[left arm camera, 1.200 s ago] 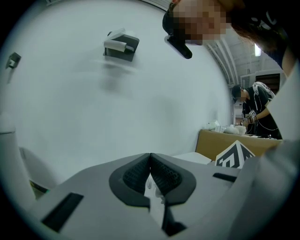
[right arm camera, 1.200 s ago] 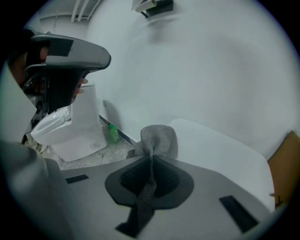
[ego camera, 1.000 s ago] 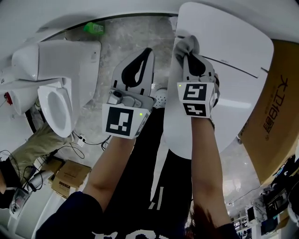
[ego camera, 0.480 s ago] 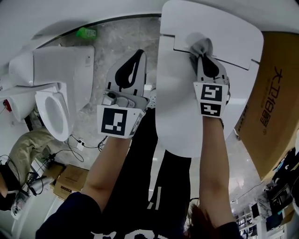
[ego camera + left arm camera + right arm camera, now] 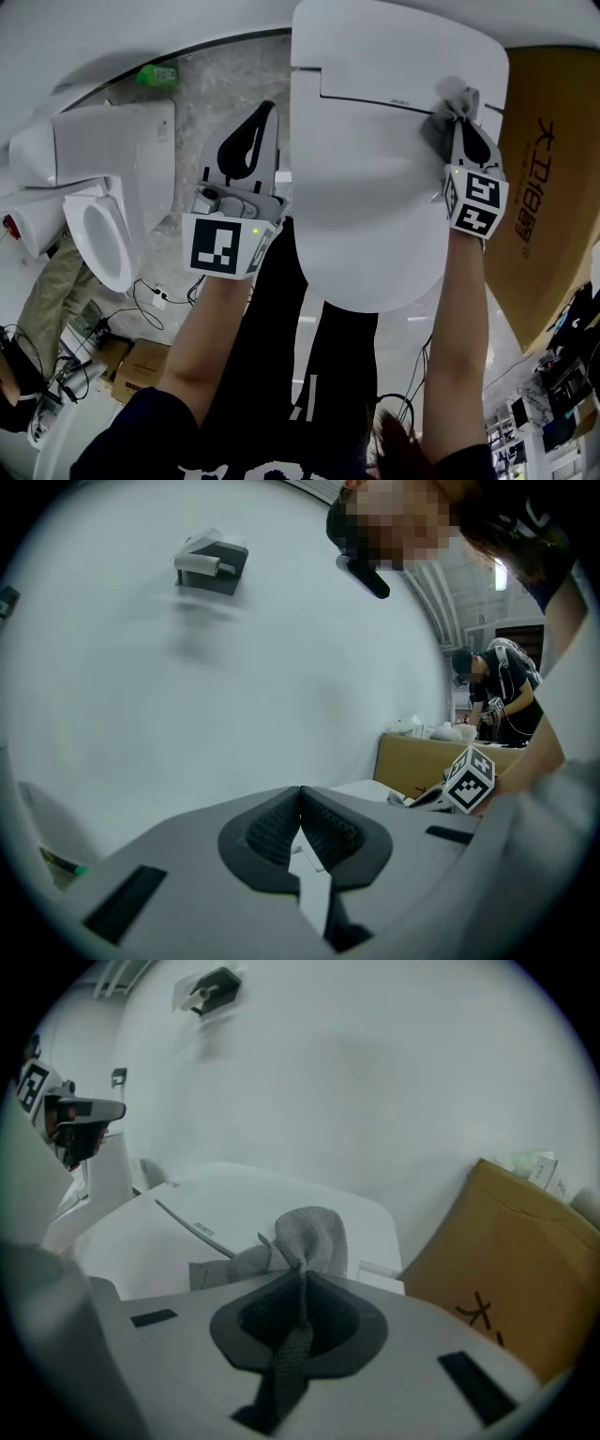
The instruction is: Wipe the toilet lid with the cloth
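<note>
right gripper (image 5: 462,117): upper right of the head view, jaws pinched shut on the cloth. In its own view you can see the fabric running right down between them.
cloth (image 5: 451,97): grey and all bunched up. It pokes out past the jaw tips and sits on the lid near its right edge, right by the seam line.
toilet lid (image 5: 366,187): white, down flat, takes up the upper middle of the head view.
left gripper (image 5: 266,112): jaws closed against each other with nothing in them. It's left of the lid, over the marbled floor (image 5: 220,84).
cardboard box (image 5: 553,178): brown, far right, just beside the lid.
second toilet (image 5: 103,220): left edge of the frame, bowl showing.
green thing (image 5: 157,73): upper left on the floor, too small to tell what it is.
</note>
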Available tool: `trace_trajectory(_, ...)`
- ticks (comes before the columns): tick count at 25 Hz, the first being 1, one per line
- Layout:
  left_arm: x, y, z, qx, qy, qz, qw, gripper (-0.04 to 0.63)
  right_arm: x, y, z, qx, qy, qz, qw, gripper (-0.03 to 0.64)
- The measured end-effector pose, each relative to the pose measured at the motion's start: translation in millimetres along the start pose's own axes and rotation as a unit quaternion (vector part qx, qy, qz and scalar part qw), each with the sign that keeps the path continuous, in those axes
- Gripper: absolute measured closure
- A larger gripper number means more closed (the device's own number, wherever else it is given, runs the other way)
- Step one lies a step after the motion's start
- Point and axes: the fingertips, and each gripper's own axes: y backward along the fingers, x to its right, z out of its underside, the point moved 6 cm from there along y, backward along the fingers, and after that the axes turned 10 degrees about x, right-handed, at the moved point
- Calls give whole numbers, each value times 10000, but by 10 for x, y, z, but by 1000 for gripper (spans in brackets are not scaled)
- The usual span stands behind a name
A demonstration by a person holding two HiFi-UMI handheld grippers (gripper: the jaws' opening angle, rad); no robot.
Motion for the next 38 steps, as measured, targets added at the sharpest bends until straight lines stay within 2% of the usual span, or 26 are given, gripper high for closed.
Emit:
trace_trajectory(8, 53, -66, -3, 90, 145, -97, 9998, 575, 681, 200, 318, -135, -363, 890, 9953, 580)
trace_trajectory(11, 30, -23, 39, -45, -14, 14, 10000, 575, 713, 281, 382, -225, -406, 1112, 9927, 582)
trace_trajectory(15, -38, 13, 22, -54, -45, -25, 10000, 575, 571, 305, 346, -268, -304, 1171, 9923, 584)
trace_trajectory(20, -100, 30, 13, -36, -47, -114, 9999, 575, 172, 267, 226, -227, -114, 758, 9968, 584)
trace_trajectory(27, -188, 73, -22, -37, -98, -258, 9996, 575, -824, 41, -140, 63, 112, -160, 9998, 584)
trace_trajectory(32, -284, 146, -48, -22, -115, -351, 9993, 575, -1448, -139, -408, 201, 489, -730, 9959, 584)
trace_trajectory(38, -366, 240, -33, -57, -113, -461, 9989, 575, -2085, -303, -648, 417, 966, -1350, 9852, 584)
